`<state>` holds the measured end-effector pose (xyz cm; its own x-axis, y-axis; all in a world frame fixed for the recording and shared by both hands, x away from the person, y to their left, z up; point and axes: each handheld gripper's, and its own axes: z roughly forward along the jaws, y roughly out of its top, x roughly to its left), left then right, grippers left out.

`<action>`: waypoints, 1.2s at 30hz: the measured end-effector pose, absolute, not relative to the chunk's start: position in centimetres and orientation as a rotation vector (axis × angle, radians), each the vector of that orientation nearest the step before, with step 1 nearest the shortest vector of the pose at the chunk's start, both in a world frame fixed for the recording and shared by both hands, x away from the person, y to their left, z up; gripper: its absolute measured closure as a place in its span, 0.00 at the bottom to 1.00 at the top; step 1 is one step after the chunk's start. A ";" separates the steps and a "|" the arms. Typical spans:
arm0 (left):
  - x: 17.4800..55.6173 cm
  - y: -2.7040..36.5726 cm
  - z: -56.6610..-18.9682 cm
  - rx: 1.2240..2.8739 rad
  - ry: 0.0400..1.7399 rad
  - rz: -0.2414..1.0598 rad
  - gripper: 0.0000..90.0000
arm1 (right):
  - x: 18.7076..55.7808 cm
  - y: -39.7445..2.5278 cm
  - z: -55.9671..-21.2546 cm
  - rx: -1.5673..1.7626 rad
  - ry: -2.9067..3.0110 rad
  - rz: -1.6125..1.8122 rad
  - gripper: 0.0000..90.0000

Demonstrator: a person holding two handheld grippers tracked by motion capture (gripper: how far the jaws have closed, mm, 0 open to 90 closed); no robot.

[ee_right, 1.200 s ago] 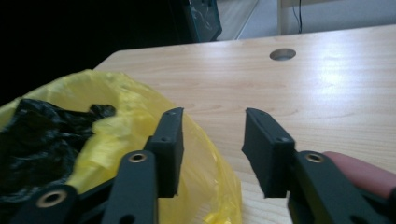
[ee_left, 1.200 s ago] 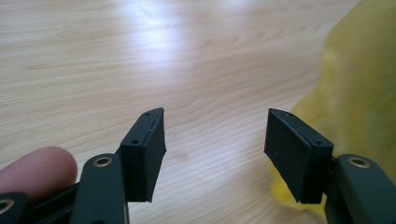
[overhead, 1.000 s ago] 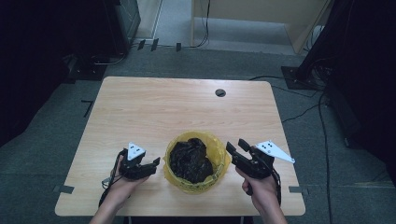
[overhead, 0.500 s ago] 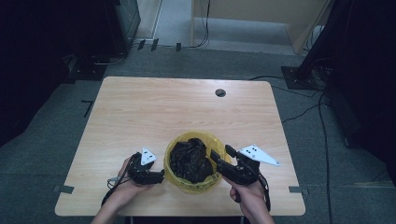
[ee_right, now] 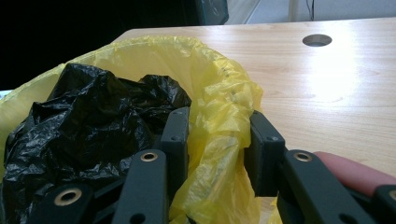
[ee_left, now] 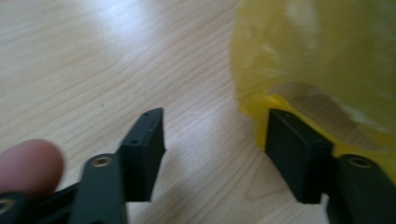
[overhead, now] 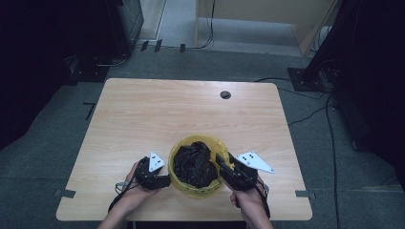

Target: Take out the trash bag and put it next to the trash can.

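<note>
While the yellow bag with its black bag sits at the table's 6 o'clock edge, the right gripper straddles the rim at 3 o'clock, jaws parted and not yet pinching. The left gripper sits wide open at 9 o'clock, holding nothing. Grey floor and dark equipment surround the pale wood.

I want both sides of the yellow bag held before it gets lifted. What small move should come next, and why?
Probably close the right gripper on the yellow bag: its jaws already straddle the rim, one inside, one outside. The left gripper stands open beside the bag, one jaw against the plastic, so it needs repositioning afterwards.
</note>
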<state>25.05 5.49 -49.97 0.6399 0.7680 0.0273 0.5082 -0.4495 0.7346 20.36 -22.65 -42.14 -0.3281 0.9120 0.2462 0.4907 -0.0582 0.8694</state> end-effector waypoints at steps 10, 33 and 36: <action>23.6 5.3 -47.2 2.003 0.876 0.518 0.89 | 20.3 -22.6 -42.1 1.478 1.807 1.353 0.73; 22.8 7.6 -38.7 1.653 0.817 0.311 1.00 | 20.4 -22.2 -41.8 1.477 1.817 1.286 0.75; 22.8 6.9 -38.1 1.643 0.796 0.273 1.00 | 20.3 -22.0 -41.7 1.474 1.820 1.266 0.76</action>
<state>22.78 6.89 -38.07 0.7355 0.6306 -0.2477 0.3461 -0.0353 0.9375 20.35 -22.05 -41.71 -0.3087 0.9337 0.1815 0.4953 -0.0051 0.8687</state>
